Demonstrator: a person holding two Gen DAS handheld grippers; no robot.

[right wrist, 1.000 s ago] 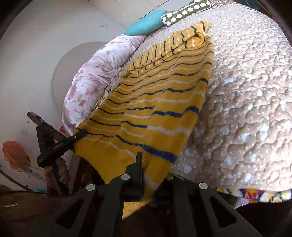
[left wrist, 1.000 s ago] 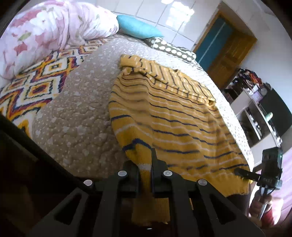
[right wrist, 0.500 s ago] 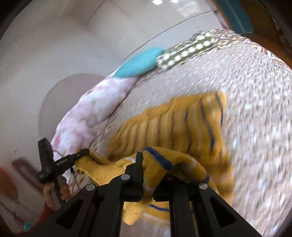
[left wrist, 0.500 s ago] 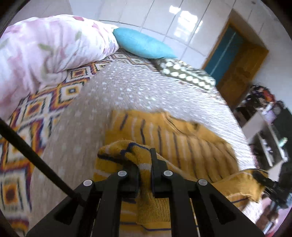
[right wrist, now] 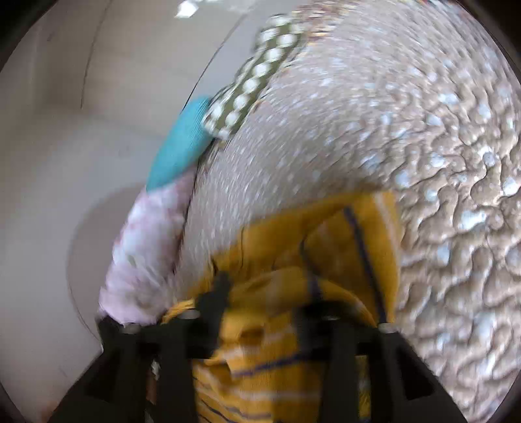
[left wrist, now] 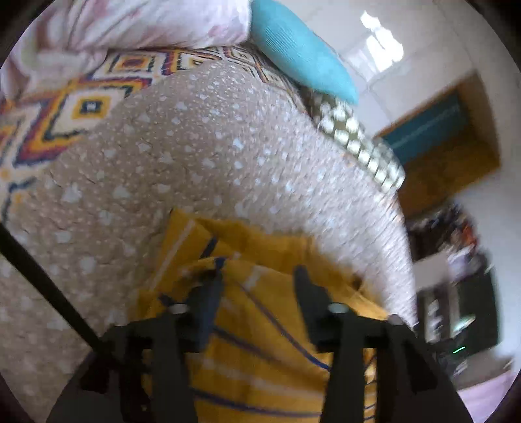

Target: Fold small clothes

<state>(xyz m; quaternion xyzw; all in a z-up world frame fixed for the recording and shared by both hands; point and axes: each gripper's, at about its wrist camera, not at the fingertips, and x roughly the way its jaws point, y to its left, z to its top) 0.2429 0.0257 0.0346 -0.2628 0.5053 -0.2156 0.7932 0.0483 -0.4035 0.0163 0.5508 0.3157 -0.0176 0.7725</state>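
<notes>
A yellow knit sweater with navy and white stripes lies folded over itself on the beige dotted bedspread. My left gripper hovers over the folded-over hem; its jaws are opening, the knit lies loose between the fingers and the pads do not press it. In the right wrist view the same sweater shows its doubled edge. My right gripper is above that edge, jaws opening, with a bulge of fabric between the fingers but no grip. Both views are motion-blurred.
A floral duvet, a teal pillow and a dotted green pillow line the head of the bed. A zigzag-patterned blanket lies left. A wooden door and cluttered shelves stand beyond the bed's right edge.
Both grippers carried the sweater's hem forward over its body toward the collar, folding it in half. Their jaws, shut on the hem before, now stand apart.
</notes>
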